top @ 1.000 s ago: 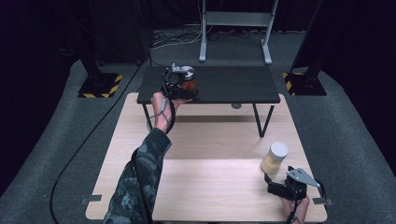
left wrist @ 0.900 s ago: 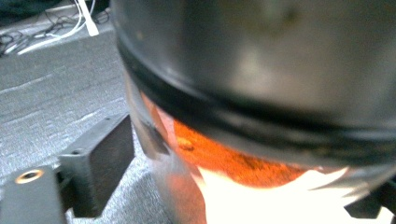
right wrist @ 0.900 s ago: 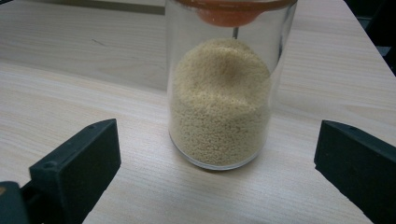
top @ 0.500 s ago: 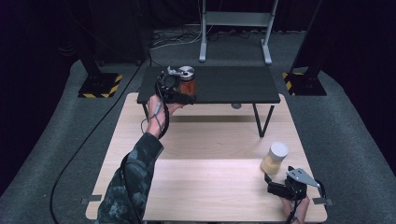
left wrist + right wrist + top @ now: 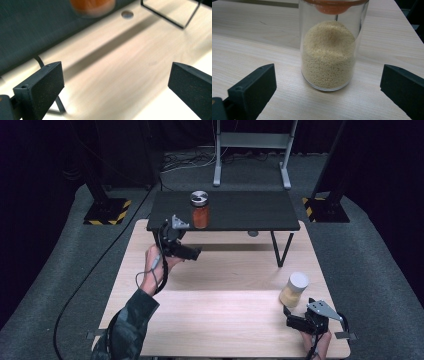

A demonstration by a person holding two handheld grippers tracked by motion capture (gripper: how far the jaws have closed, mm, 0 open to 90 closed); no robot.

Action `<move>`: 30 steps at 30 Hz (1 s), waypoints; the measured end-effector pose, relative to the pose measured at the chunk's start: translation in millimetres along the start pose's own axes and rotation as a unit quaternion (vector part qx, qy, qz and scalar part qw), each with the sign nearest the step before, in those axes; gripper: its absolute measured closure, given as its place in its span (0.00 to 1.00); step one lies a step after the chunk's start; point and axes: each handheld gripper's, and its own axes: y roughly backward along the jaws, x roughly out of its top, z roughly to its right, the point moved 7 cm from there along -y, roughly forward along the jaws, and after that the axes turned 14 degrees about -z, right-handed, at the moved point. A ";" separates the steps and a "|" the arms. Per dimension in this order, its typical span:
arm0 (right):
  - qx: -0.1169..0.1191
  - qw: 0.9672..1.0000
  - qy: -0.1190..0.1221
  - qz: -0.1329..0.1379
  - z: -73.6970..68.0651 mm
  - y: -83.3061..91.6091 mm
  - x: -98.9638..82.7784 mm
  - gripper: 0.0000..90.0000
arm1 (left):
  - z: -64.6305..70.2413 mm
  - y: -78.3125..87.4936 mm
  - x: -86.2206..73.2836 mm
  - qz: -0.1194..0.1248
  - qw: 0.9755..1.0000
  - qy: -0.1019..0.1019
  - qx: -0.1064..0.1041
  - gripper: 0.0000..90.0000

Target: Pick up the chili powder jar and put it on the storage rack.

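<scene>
No legible text, labels, brands or numbers in any view. Orange jar (image 5: pixel 200 214): no readable label; lid plain. Grain jar (image 5: pixel 328 52): clear wall, no print. The nearest thing to a sign is the yellow-and-black hazard striping on the stand bases (image 5: pixel 106 213) at the floor, left and right of the black table; it carries no lettering.
</scene>
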 end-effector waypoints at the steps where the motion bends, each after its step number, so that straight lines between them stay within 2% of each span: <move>1: 0.000 1.000 0.000 0.000 -0.1 0.0 0.1 0.00 | 4.0 -2.9 -8.1 -0.003 1.000 -0.002 0.001 0.00; 6: -0.001 1.000 0.001 -0.001 -0.3 -0.1 0.3 0.00 | 19.8 -19.4 -45.4 -0.021 1.000 -0.009 0.003 0.00; 11: -0.002 1.000 0.001 -0.002 -0.5 -0.2 0.5 0.00 | 29.4 -35.1 -82.0 -0.028 1.000 0.010 0.003 0.00; 17: -0.002 1.000 0.000 -0.003 -0.7 -0.3 0.8 0.00 | 45.3 -65.9 -127.1 -0.069 0.997 0.035 0.001 0.00; 23: -0.003 1.000 0.004 -0.007 -1.3 -0.9 1.8 0.00 | 47.5 -77.5 -154.1 -0.063 0.996 0.069 0.000 0.00; 27: -0.002 1.000 0.002 -0.007 -0.9 -0.9 1.7 0.00 | 49.5 -83.8 -164.0 -0.068 0.995 0.078 0.002 0.00; 28: -0.002 1.000 0.003 -0.007 -0.9 -1.0 2.0 0.00 | 49.3 -84.6 -167.2 -0.062 0.995 0.082 -0.004 0.00; 30: -0.003 1.000 0.004 -0.009 -1.3 -1.1 2.2 0.00 | 51.0 -84.7 -170.7 -0.053 0.995 0.085 -0.002 0.00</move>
